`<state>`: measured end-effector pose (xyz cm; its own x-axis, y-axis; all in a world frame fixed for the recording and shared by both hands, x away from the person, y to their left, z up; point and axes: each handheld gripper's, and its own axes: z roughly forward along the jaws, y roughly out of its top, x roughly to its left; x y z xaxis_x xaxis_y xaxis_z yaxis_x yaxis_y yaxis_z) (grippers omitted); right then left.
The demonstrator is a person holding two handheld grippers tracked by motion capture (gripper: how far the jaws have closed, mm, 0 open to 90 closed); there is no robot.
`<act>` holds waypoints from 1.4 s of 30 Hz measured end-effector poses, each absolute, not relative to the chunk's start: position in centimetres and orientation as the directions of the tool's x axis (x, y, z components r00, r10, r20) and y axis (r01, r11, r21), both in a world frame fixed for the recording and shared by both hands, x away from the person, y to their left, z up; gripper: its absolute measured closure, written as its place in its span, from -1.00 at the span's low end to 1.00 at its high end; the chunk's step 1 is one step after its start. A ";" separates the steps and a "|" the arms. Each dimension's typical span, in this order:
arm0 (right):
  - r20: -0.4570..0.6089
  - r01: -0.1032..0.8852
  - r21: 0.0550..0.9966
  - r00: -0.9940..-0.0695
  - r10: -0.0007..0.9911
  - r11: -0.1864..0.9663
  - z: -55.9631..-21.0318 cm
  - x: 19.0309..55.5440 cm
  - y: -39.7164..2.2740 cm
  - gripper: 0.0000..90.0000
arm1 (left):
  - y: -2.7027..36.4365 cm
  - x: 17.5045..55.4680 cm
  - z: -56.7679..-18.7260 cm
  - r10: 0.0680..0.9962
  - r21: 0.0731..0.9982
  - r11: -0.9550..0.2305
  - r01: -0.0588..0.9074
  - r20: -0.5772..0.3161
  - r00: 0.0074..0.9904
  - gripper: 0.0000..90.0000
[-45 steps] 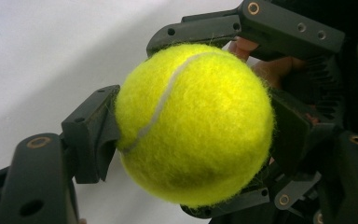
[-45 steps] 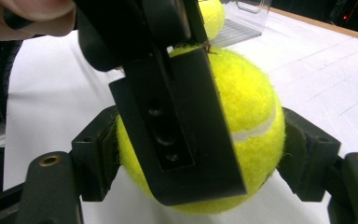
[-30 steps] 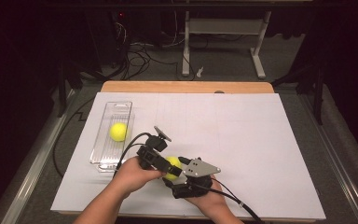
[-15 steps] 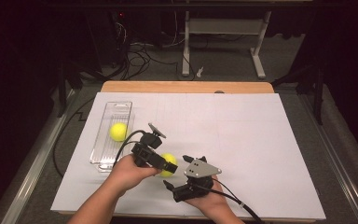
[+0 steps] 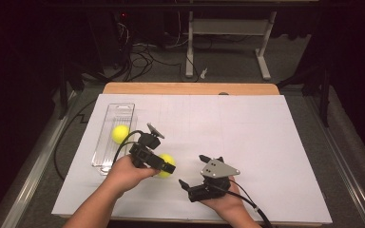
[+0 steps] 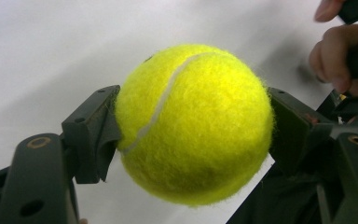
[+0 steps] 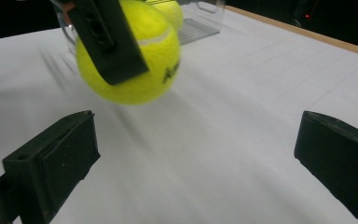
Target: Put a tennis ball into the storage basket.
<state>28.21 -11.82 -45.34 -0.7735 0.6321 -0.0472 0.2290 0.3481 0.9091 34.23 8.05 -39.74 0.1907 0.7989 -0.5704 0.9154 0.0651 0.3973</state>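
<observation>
A yellow tennis ball (image 6: 186, 102) sits squeezed between the jaws of my left gripper (image 6: 193, 128), held just above the white sheet (image 5: 247, 133). In the high view that gripper (image 5: 167, 167) and the ball (image 5: 169, 158) are at the front left of centre. My right gripper (image 5: 191, 170) is a short way to the ball's right and points at it. Its jaws have just been opening and now stand wide with nothing between them. In the right gripper view the held ball (image 7: 156, 65) hangs ahead of my right gripper (image 7: 196, 154), apart from it.
A clear plastic tray (image 5: 119, 111) lies at the left of the sheet with a second tennis ball (image 5: 120, 134) in it. Beyond the sheet runs the wooden table edge (image 5: 190, 88). A metal rail borders the table on each side.
The right gripper, which was at the ball together with the left one, has opened and drawn back to the right. The left gripper keeps the ball and has hardly moved.
</observation>
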 end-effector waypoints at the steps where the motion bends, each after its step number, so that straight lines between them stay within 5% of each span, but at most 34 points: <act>1: -0.050 0.230 0.909 -0.769 0.638 0.349 -45.4 28.2 -12.2 -0.99 | 8.1 34.3 -39.7 0.803 0.397 0.063 0.916 -0.565 0.190 -0.41; 42: -0.076 0.273 0.926 -0.541 0.837 0.260 -45.6 27.2 -24.9 -0.99 | 9.3 35.2 -38.9 0.861 0.373 0.045 0.927 -0.485 0.154 -0.41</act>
<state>27.15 -24.95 -45.62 -0.5415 0.8373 -0.0757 0.2727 0.2601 0.9263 35.22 9.31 -38.88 0.1537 0.8609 -0.4850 0.9269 0.0445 0.3727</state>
